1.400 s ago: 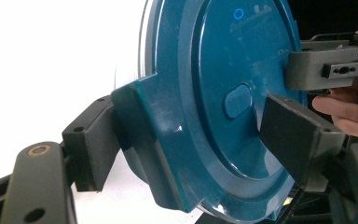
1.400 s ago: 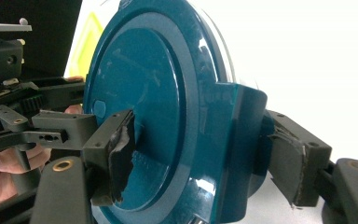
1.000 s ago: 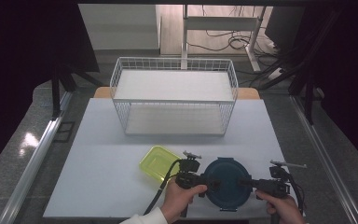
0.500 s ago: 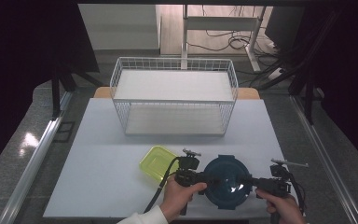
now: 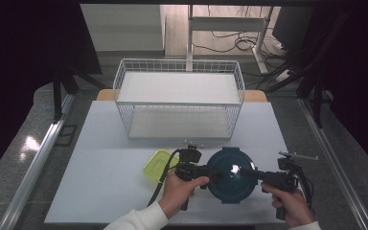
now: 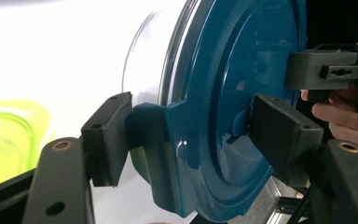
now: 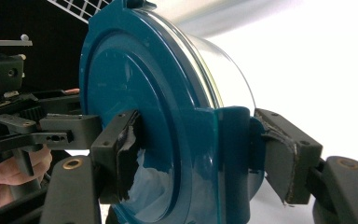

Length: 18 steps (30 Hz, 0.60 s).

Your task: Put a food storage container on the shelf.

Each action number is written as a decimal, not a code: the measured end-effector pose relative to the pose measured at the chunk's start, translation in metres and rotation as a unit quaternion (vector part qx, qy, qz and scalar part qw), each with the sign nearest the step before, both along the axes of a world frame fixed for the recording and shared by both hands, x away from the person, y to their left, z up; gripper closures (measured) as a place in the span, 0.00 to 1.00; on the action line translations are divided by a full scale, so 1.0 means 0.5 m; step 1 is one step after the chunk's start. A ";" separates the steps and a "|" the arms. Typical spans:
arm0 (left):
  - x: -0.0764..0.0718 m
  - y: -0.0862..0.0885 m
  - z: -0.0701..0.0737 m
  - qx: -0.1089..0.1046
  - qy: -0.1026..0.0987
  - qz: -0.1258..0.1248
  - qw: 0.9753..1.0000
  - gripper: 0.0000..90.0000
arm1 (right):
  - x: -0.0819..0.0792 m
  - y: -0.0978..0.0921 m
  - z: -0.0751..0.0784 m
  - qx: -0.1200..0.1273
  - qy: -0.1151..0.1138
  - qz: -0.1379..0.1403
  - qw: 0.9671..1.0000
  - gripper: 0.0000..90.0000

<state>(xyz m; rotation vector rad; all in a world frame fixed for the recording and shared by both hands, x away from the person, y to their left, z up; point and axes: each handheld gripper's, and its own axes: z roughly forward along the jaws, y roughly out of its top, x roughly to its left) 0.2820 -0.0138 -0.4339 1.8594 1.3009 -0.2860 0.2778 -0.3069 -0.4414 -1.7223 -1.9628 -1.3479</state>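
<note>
We've got the table (image 5: 100, 191), the wire basket (image 5: 179, 103) at the back, and near our edge the round tub (image 5: 231, 175) with its blue lid, a green box (image 5: 157, 163) just left of it. 2 grippers bite it from opposite sides. The risk: if either side pulls unevenly, a latch tab could slip out and the tub tip. Left gripper (image 6: 191, 135) is closed on the lid's tab; right gripper (image 7: 193, 149) pinches the opposite tab, both part-open around it.

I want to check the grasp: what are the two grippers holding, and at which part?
Both hold the round blue-lidded container. The left gripper clamps a lid latch tab on one side; the right gripper clamps the latch tab on the opposite side.
</note>
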 end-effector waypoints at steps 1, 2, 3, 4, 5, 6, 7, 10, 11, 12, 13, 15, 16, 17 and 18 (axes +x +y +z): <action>0.003 0.004 0.008 0.000 -0.002 0.001 1.000 0.35 | 0.003 0.003 0.007 -0.001 -0.004 0.001 1.000 0.38; 0.005 0.006 0.012 -0.001 -0.004 0.001 1.000 0.35 | 0.008 0.007 0.015 -0.003 -0.008 0.002 1.000 0.38; 0.008 0.010 0.019 -0.003 -0.007 0.003 1.000 0.35 | 0.010 0.009 0.021 -0.002 -0.010 0.003 1.000 0.38; 0.011 0.012 0.023 -0.003 -0.008 0.003 1.000 0.35 | 0.015 0.013 0.029 -0.003 -0.013 0.004 1.000 0.38; 0.014 0.015 0.030 -0.005 -0.009 0.004 1.000 0.35 | 0.017 0.015 0.035 -0.004 -0.014 0.005 1.000 0.38; 0.017 0.018 0.035 -0.005 -0.010 0.002 1.000 0.36 | 0.022 0.019 0.043 -0.006 -0.018 0.006 1.000 0.38; 0.019 0.020 0.039 -0.007 -0.010 0.003 1.000 0.36 | 0.026 0.021 0.049 -0.007 -0.021 0.007 1.000 0.38; 0.028 0.029 0.052 -0.010 -0.012 0.004 1.000 0.36 | 0.036 0.029 0.066 -0.011 -0.027 0.008 1.000 0.38; 0.030 0.031 0.056 -0.012 -0.014 0.006 1.000 0.36 | 0.039 0.031 0.071 -0.011 -0.028 0.009 1.000 0.38; 0.033 0.034 0.060 -0.012 -0.017 0.006 1.000 0.36 | 0.043 0.034 0.076 -0.012 -0.029 0.010 0.999 0.38; 0.035 0.036 0.062 -0.012 -0.018 0.007 1.000 0.36 | 0.046 0.036 0.080 -0.012 -0.029 0.010 0.999 0.38; 0.041 0.042 0.070 -0.014 -0.022 0.009 1.000 0.36 | 0.053 0.041 0.087 -0.012 -0.031 0.011 0.999 0.38; 0.044 0.044 0.074 -0.014 -0.023 0.010 1.000 0.36 | 0.057 0.044 0.092 -0.012 -0.032 0.012 0.999 0.38; 0.047 0.046 0.078 -0.013 -0.023 0.010 1.000 0.36 | 0.061 0.046 0.095 -0.012 -0.033 0.012 0.999 0.38; 0.050 0.049 0.082 -0.013 -0.025 0.011 1.000 0.36 | 0.065 0.049 0.098 -0.011 -0.033 0.013 0.999 0.38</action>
